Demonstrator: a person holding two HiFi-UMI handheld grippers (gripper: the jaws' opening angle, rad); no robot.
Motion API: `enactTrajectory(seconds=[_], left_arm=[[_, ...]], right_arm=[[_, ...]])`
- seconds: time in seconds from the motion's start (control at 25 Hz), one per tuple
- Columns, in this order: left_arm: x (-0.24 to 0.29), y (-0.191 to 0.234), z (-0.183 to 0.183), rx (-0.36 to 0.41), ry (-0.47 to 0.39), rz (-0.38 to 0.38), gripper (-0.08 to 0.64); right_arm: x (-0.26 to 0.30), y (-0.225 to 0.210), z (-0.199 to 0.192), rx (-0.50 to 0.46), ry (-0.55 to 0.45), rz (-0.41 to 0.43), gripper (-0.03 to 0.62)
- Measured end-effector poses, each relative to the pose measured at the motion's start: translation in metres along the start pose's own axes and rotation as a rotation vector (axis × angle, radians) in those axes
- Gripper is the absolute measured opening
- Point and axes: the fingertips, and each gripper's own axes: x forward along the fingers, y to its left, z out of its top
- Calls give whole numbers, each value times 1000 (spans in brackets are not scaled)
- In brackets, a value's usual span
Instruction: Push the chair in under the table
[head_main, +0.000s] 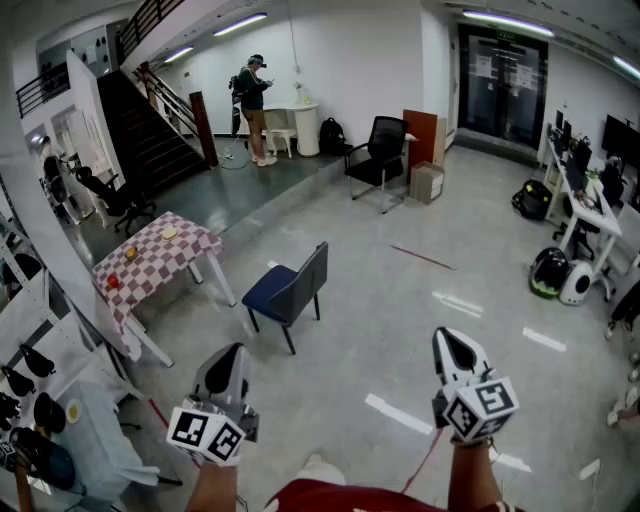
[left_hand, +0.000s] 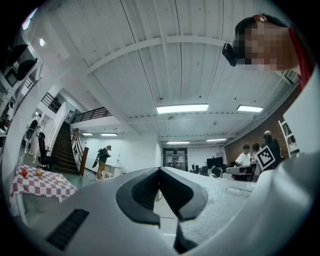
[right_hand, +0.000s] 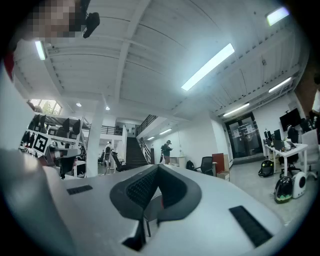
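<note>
Blue-seated chair on floor, just off right edge of checked-cloth table, not touching. Well short of chair: left gripper, right gripper, jaws pressed together, empty.

items on table too small, unidentifiable

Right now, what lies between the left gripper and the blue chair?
Only bare grey floor. The head view shows nothing standing between the shut left gripper and the blue chair.
</note>
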Motion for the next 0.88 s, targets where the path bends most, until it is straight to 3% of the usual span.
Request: enactTrajectory(seconds=[0.64,0.88], left_arm=[[-7,-2,-2,-17,-23,16,2],[-4,-17,-13,29,19,-28,2]], right_arm=[[0,6,-11,-33,10,11,-3],[-9,22,-17,-24,6,95,-2]])
